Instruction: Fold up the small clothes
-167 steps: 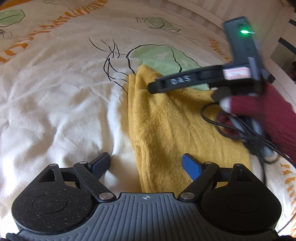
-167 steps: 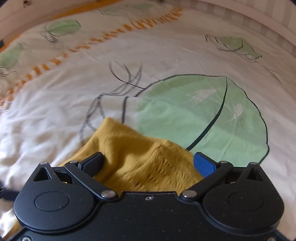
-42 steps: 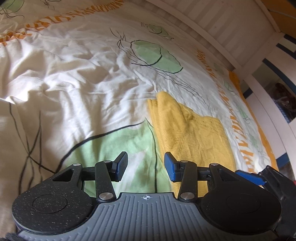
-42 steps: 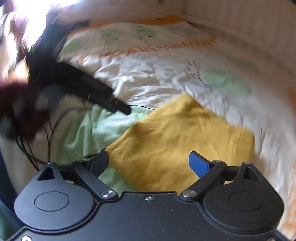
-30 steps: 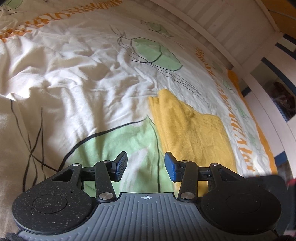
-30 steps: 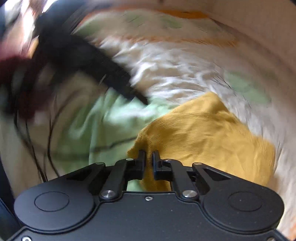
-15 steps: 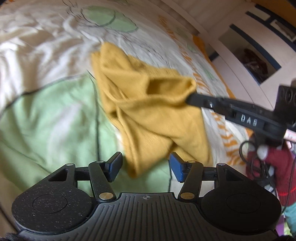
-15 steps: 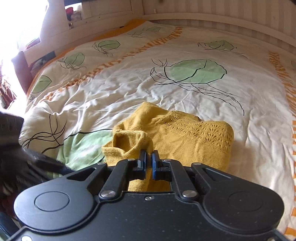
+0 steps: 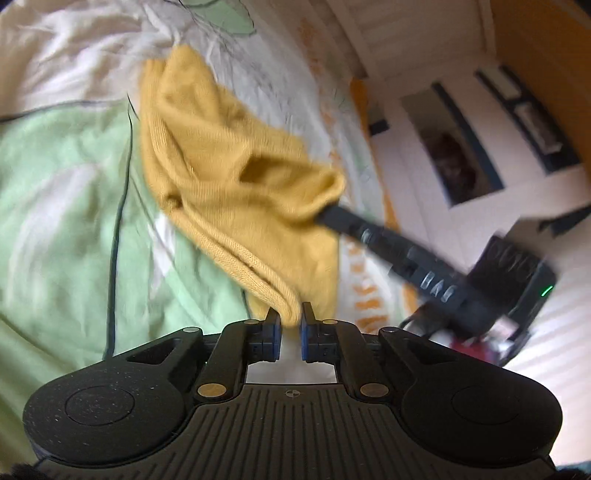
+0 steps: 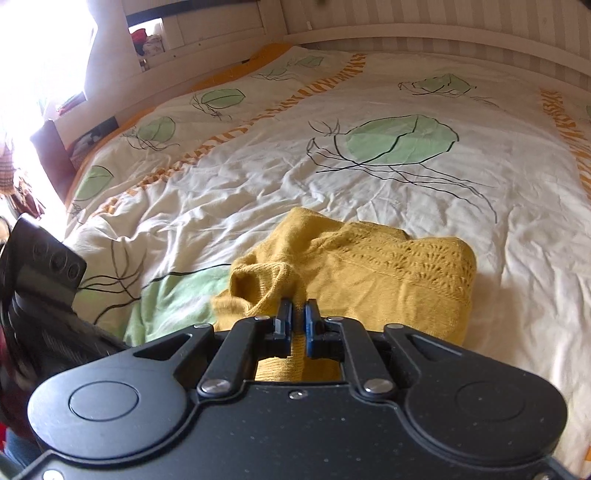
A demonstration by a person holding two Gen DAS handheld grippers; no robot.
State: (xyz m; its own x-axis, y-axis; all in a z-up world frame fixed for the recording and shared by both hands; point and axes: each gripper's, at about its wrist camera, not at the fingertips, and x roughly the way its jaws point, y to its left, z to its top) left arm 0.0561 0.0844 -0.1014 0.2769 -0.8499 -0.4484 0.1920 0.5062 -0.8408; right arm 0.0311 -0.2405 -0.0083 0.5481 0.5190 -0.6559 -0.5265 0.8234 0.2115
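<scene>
A mustard-yellow knitted sweater [image 10: 388, 280] lies half folded on the leaf-print duvet [image 10: 480, 166]. My left gripper [image 9: 290, 321] grips its ribbed hem corner [image 9: 258, 273], jaws closing with the pads pressing the knit. My right gripper [image 10: 298, 314] has a bunched fold of the sweater between its pads; its jaws are opening slightly and the cloth still hangs from them. In the left wrist view the sweater [image 9: 229, 177] is lifted like a tent on the right gripper's black body [image 9: 424, 273], whose tips are buried in the cloth.
The left gripper's black housing [image 10: 48, 273] fills the left edge of the right wrist view. A hand in a red glove [image 9: 469, 347] holds the right tool. White slatted bed rails [image 10: 443, 33] and a shelf wall [image 9: 461, 147] border the duvet.
My left jaws went from open around the hem corner to shut on it, and that view swung right. The right jaws stand a little wider, and the fold stays lifted.
</scene>
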